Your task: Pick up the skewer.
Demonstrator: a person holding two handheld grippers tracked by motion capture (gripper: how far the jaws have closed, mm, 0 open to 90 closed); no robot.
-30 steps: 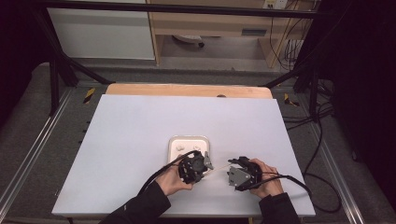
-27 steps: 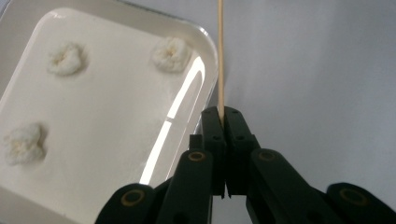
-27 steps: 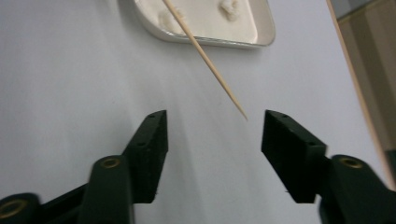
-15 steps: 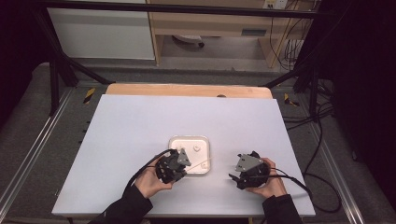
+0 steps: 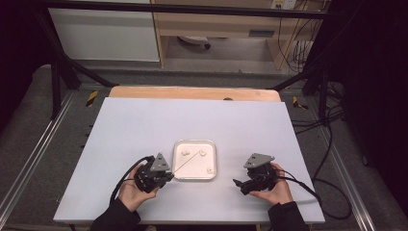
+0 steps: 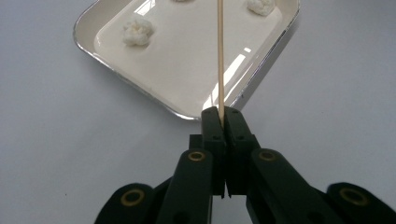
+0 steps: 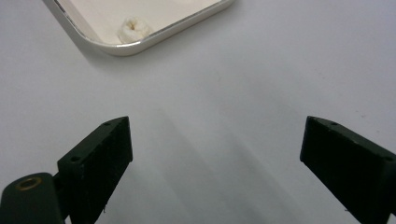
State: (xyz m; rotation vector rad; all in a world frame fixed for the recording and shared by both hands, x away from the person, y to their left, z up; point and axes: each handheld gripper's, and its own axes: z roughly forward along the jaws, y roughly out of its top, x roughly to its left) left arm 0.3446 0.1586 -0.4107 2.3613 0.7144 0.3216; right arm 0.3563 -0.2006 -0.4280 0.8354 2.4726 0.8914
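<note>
High view: a thin wooden skewer [image 5: 186, 161] was clenched by the left hand-held gripper [image 5: 162, 175], angled over the tray [image 5: 177, 176] at centre frame, presumably toward the white lumps [image 6: 137, 32]. The right hand-held gripper [image 5: 239, 183] was held released, lower right, on the surface [image 5: 144, 125].

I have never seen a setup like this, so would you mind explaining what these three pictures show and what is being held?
A person sits at a white table, holding a hand-operated two-jaw gripper in each hand. The high view looks down from above; the other two pictures come from cameras riding on each gripper, looking along its black jaws. On the table lies a shallow white tray with a few small white lumps in it. The left gripper is shut on a thin wooden skewer, which reaches out over the tray. The right gripper is open and holds nothing, resting beside the tray's corner.
</note>
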